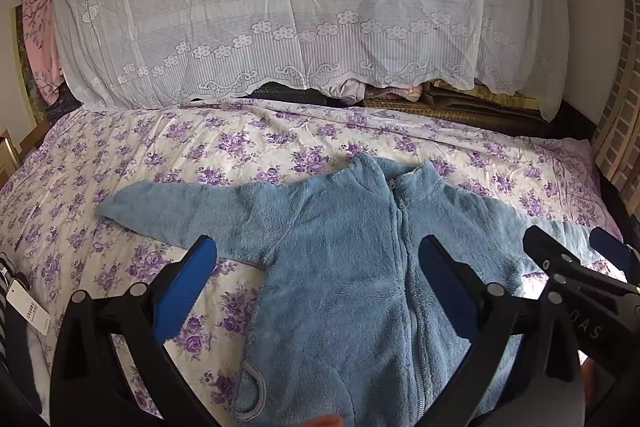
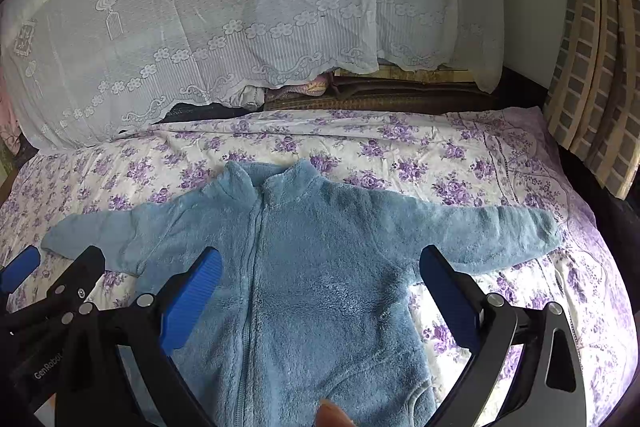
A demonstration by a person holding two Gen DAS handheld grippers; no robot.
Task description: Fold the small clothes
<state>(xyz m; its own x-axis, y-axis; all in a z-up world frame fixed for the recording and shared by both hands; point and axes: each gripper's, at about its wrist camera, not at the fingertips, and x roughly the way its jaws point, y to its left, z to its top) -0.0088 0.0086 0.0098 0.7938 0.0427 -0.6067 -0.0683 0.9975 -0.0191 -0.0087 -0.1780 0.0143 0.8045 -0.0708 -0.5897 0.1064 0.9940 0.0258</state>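
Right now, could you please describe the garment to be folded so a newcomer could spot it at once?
Find the bed with the purple-flowered sheet, below the white lace cover. Lying flat on the sheet, sleeves spread, is the jacket. It is the only plain blue fleece piece there, zipped up the front with a stand-up collar.

The left gripper [image 1: 318,255] and right gripper [image 2: 320,267] hover side by side, fingers [image 1: 188,283] spread wide, seemingly empty.
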